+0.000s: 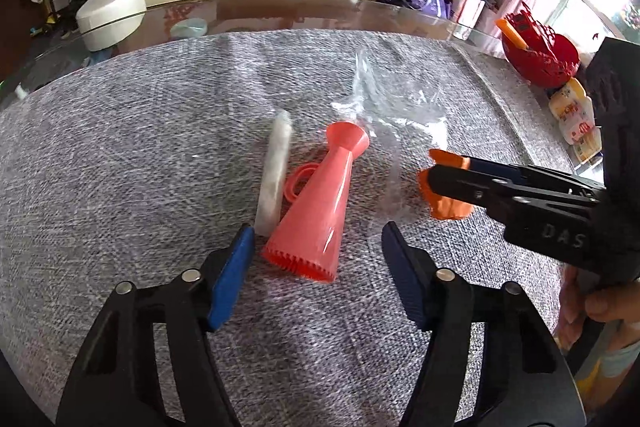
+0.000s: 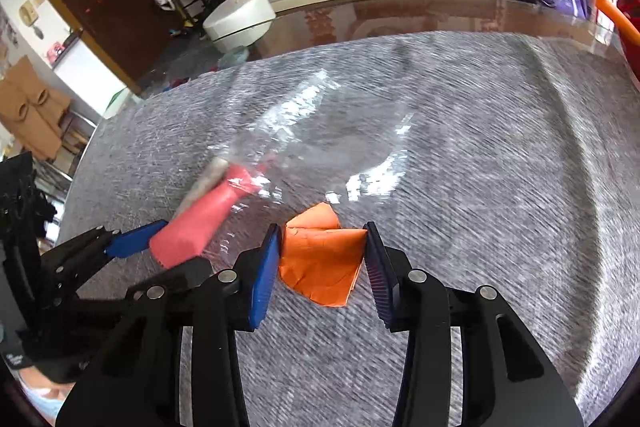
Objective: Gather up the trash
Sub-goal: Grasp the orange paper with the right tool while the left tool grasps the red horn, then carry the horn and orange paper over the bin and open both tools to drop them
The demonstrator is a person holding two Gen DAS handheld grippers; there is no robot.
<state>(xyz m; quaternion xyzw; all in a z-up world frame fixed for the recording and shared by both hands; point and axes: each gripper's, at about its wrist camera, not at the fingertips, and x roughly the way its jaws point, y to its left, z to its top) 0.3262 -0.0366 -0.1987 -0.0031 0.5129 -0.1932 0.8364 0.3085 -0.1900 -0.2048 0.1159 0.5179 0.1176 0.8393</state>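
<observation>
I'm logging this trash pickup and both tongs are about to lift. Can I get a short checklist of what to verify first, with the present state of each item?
1. Right tongs around the orange paper: ok, both pads sit at its sides.
2. Right grip firm: cannot tell; the view is blurred.
3. Left tongs astride the pink cone: ok, its toothed wide end lies between the pads.
4. Left pads pressing on the cone: not ok, a gap shows on the right side.
5. White roll clear of the left pad: not ok, its near end meets the pad tip.
6. Clear wrap free of the cone: cannot tell.
</observation>
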